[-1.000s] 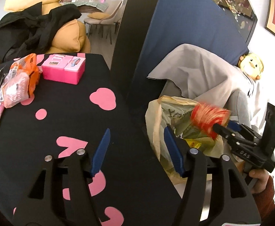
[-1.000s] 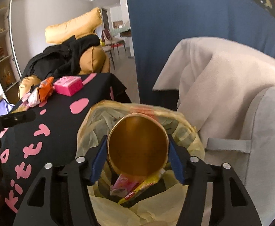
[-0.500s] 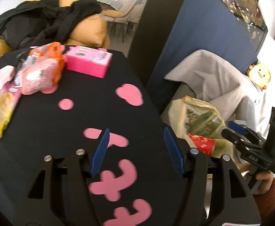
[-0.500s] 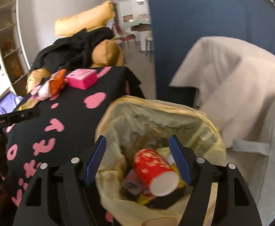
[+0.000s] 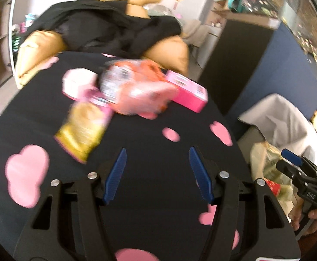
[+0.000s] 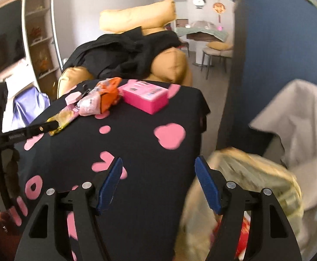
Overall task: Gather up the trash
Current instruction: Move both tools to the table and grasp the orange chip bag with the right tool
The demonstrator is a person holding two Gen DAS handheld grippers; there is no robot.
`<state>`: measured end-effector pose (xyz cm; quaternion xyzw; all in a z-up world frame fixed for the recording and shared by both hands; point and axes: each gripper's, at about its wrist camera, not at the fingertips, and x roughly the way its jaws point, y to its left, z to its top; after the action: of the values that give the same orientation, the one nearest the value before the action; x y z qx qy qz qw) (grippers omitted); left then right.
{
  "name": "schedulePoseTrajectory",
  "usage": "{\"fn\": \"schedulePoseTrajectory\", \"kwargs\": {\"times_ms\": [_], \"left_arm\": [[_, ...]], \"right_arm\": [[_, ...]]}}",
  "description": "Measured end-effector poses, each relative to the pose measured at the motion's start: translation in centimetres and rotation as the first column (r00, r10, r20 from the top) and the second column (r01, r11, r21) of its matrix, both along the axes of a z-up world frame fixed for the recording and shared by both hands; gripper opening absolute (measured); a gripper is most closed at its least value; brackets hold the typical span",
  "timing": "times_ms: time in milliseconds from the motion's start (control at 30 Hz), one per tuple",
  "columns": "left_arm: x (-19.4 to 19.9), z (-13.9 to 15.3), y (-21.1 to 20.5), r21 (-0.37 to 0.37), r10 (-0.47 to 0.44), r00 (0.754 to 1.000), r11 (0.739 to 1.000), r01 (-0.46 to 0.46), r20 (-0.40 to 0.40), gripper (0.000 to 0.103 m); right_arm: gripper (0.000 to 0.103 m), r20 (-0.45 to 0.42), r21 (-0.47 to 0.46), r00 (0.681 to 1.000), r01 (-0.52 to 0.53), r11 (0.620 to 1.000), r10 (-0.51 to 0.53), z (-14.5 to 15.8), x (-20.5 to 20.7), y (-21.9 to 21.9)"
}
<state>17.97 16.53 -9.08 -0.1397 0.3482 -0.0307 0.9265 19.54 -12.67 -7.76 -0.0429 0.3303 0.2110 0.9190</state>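
Red cup [image 6: 244, 230] now in trash bag [image 6: 256, 174], dropped from right tongs [image 6: 158, 187]; both tongs spread, empty. Left tongs [image 5: 157, 174] swung toward wrappers [image 5: 123, 91] beyond bag, probably next pickup.

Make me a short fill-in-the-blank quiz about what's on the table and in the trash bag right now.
1. The black tablecloth is printed with ____ shapes.
2. The pink box sits on the ____.
3. The red paper cup lies inside the yellow ____.
4. Both the left tool and the right tool hold ____.

Missing words: pink; table; trash bag; nothing
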Motion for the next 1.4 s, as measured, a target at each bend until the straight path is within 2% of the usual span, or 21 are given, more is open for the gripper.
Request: {"fn": "schedulePoseTrajectory", "kwargs": {"times_ms": [133, 200, 267, 367, 500, 567, 667, 800, 900, 1033, 1200, 1333, 1367, 1400], "left_arm": [[1.3, 0.5, 3.9, -0.008, 0.018, 0.999, 1.000, -0.018, 0.040, 0.058], [2.3, 0.7, 5.2, -0.024, -0.012, 0.998, 1.000, 0.014, 0.053, 0.058], [3.5, 0.8, 6.2, -0.006, -0.027, 0.998, 1.000, 0.028, 0.060, 0.058], [5.0, 0.8, 7.6, 0.009, -0.016, 0.998, 1.000, 0.016, 0.056, 0.058], [6.4, 0.4, 10.7, -0.041, 0.045, 0.999, 0.998, -0.044, 0.019, 0.058], [6.4, 0.4, 12.0, -0.060, 0.060, 0.998, 0.996, -0.059, 0.009, 0.058], [6.2, 0.0, 13.0, -0.066, 0.053, 0.999, 0.996, -0.053, 0.001, 0.058], [5.8, -0.5, 13.7, -0.090, 0.052, 0.999, 0.995, -0.051, 0.009, 0.058], [5.9, -1.0, 14.0, -0.117, 0.052, 0.999, 0.992, -0.052, -0.007, 0.058], [5.9, -0.9, 14.6, -0.133, 0.047, 0.999, 0.990, -0.049, -0.018, 0.058], [5.8, -0.6, 15.5, -0.131, 0.058, 0.998, 0.990, -0.058, -0.008, 0.058], [5.6, -0.7, 15.7, -0.140, 0.063, 0.998, 0.988, -0.063, -0.005, 0.058], [5.5, -0.7, 15.7, -0.142, 0.062, 0.998, 0.988, -0.062, -0.006, 0.058], [5.5, -0.8, 15.7, -0.142, 0.061, 0.998, 0.988, -0.062, -0.008, 0.058]], "right_arm": [[0.066, 0.018, -0.041, 1.000, -0.020, 0.999, 0.021, -0.1, 2.5, 3.9], [0.066, 0.003, -0.027, 1.000, -0.020, 0.999, 0.020, -0.4, 4.2, 5.2], [0.066, -0.026, 0.000, 1.000, -0.016, 1.000, 0.016, -0.9, 6.2, 6.4], [0.066, -0.072, -0.008, 0.997, -0.002, 1.000, 0.001, -1.3, 9.1, 8.5], [0.066, -0.090, -0.024, 0.996, -0.015, 1.000, 0.012, -0.8, 11.4, 11.6], [0.066, -0.091, -0.027, 0.995, -0.040, 0.999, 0.038, -0.1, 12.4, 13.3], [0.066, -0.076, -0.007, 0.988, -0.135, 0.991, 0.134, 0.7, 13.5, 15.6], [0.066, -0.050, -0.035, 0.986, -0.162, 0.986, 0.160, 0.3, 15.8, 18.8], [0.066, -0.068, -0.039, 0.973, -0.224, 0.974, 0.221, 0.2, 18.3, 21.2], [0.066, -0.065, -0.124, 0.953, -0.302, 0.945, 0.296, 0.5, 21.5, 24.1], [0.066, -0.173, -0.098, 0.925, -0.357, 0.929, 0.338, -0.7, 25.1, 25.3], [0.066, -0.254, -0.068, 0.888, -0.411, 0.909, 0.383, -2.5, 25.4, 25.7], [0.064, -0.268, -0.060, 0.882, -0.418, 0.907, 0.389, -2.8, 25.2, 25.7], [0.058, -0.276, -0.055, 0.875, -0.427, 0.903, 0.397, -3.1, 24.8, 25.8]]}}
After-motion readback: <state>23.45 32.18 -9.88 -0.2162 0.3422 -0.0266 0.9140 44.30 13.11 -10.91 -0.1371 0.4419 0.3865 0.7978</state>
